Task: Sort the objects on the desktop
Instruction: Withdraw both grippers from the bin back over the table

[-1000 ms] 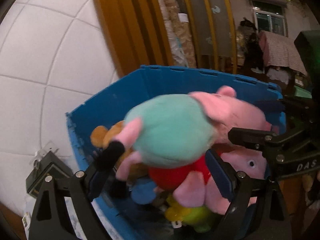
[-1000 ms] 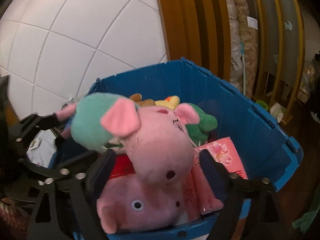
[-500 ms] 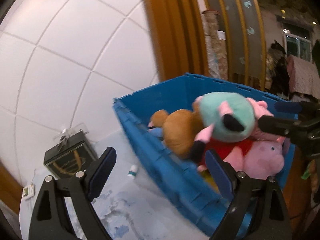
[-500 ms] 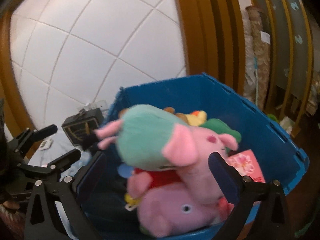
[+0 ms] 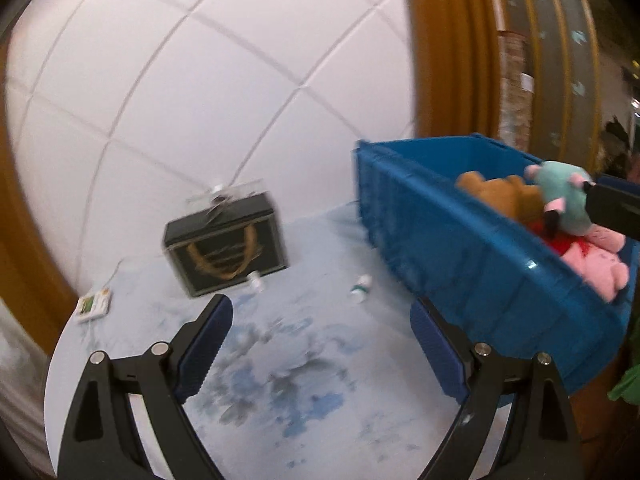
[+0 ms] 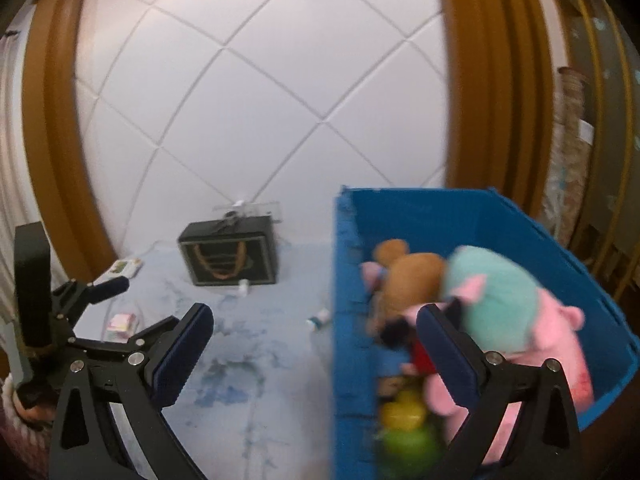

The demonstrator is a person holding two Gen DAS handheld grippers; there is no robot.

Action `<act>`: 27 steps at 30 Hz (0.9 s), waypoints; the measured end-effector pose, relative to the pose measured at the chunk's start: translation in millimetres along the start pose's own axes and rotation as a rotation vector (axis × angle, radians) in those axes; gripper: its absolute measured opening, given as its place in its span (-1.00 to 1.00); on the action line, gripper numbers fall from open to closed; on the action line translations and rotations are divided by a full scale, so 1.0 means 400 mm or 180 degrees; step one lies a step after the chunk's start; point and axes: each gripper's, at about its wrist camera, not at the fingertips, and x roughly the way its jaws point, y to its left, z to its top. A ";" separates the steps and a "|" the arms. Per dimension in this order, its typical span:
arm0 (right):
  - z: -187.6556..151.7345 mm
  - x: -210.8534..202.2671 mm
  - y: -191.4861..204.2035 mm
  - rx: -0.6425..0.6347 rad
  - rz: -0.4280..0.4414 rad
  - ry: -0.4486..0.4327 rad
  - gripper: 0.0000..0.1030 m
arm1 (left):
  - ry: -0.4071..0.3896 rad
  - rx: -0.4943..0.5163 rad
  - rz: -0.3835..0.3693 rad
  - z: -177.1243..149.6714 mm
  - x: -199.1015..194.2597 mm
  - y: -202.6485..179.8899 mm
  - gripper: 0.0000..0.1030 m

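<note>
A blue bin (image 5: 472, 256) (image 6: 352, 352) at the table's right holds plush toys: a pink pig in a teal dress (image 6: 500, 304) (image 5: 564, 196), a brown plush (image 6: 404, 280) (image 5: 500, 196) and yellow and green toys (image 6: 404, 424). My left gripper (image 5: 320, 344) is open and empty over the stained white table (image 5: 280, 380). My right gripper (image 6: 316, 344) is open and empty, straddling the bin's left wall. The left gripper also shows in the right wrist view (image 6: 80, 296).
A black box with a rope-like handle (image 5: 228, 240) (image 6: 228, 252) stands at the back. Two small bottles (image 5: 360, 286) (image 5: 256, 280) lie near it. A small card (image 5: 94, 304) and a small pastel box (image 6: 122, 322) lie at the left. A tiled wall is behind.
Both grippers have let go of the teal-dressed pig plush, which now lies in the bin. Both have pulled back and swung left toward the table.
</note>
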 end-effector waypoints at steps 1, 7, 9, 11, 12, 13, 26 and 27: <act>0.001 0.014 0.027 -0.0018 0.0036 0.0015 1.00 | 0.0022 -0.0046 0.0038 -0.014 0.000 0.034 0.77; -0.001 0.098 0.164 -0.0144 0.0246 0.0154 1.00 | 0.0180 -0.0303 0.0296 -0.074 0.018 0.187 0.77; -0.003 0.124 0.199 -0.0170 0.0316 0.0197 1.00 | 0.0244 -0.0375 0.0374 -0.099 0.029 0.228 0.77; -0.003 0.154 0.226 -0.0197 0.0376 0.0237 1.00 | 0.0326 -0.0449 0.0445 -0.129 0.044 0.269 0.77; -0.004 0.166 0.238 -0.0210 0.0403 0.0254 1.00 | 0.0375 -0.0485 0.0476 -0.147 0.052 0.288 0.77; -0.004 0.182 0.250 -0.0225 0.0432 0.0277 1.00 | 0.0444 -0.0533 0.0516 -0.166 0.063 0.309 0.77; -0.048 0.468 0.295 -0.0208 0.0563 0.0864 1.00 | 0.1207 -0.1288 0.1092 -0.389 0.226 0.605 0.77; -0.051 0.494 0.294 -0.0204 0.0564 0.0914 1.00 | 0.1255 -0.1358 0.1147 -0.400 0.243 0.633 0.77</act>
